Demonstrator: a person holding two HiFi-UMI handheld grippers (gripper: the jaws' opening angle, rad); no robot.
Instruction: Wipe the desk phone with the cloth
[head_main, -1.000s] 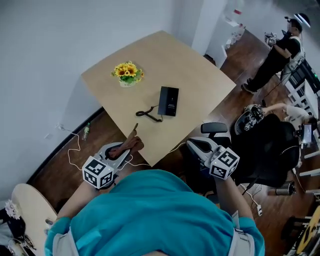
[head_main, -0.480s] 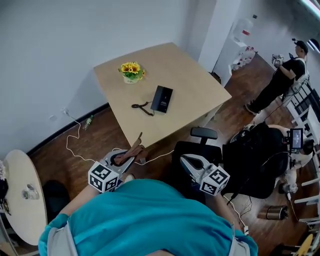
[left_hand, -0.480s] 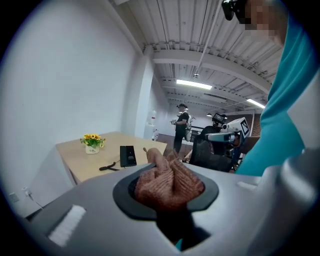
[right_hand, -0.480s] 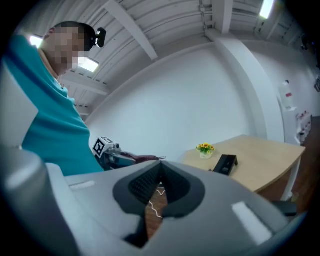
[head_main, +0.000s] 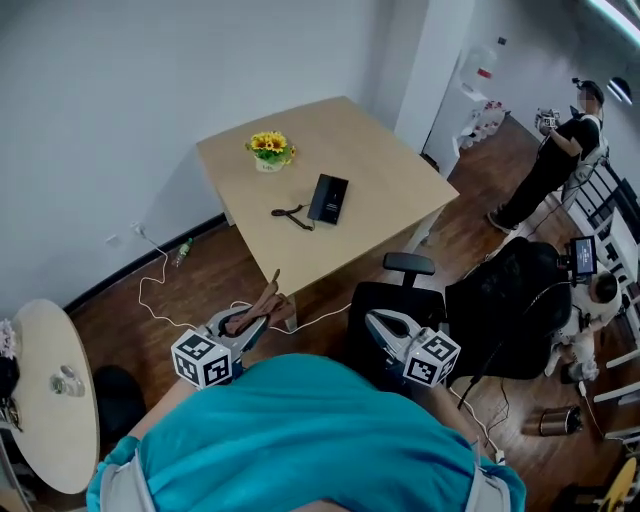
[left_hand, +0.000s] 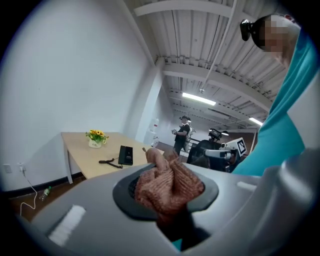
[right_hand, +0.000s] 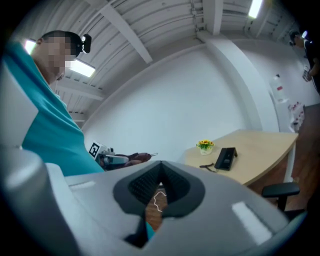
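The black desk phone (head_main: 329, 198) lies on the light wooden table (head_main: 370, 160), its curled cord (head_main: 291, 213) to its left. It also shows far off in the left gripper view as the phone (left_hand: 125, 154) and in the right gripper view as the phone (right_hand: 227, 158). My left gripper (head_main: 262, 305) is shut on a crumpled brown cloth (head_main: 255, 310), which bulges out between the jaws as the cloth (left_hand: 167, 185). My right gripper (head_main: 378, 322) is shut with nothing in it. Both grippers hang over the floor, well short of the table's near edge.
A small pot of yellow flowers (head_main: 270, 150) stands on the table behind the phone. A black office chair (head_main: 400, 290) sits just beyond my right gripper. A white cable (head_main: 160, 290) trails on the wooden floor. A round table (head_main: 45, 400) is at left; a person (head_main: 555, 165) stands far right.
The table and phone have drawn farther away and shrunk in the head view. Both grippers keep their places before me, the cloth still held in the left one.
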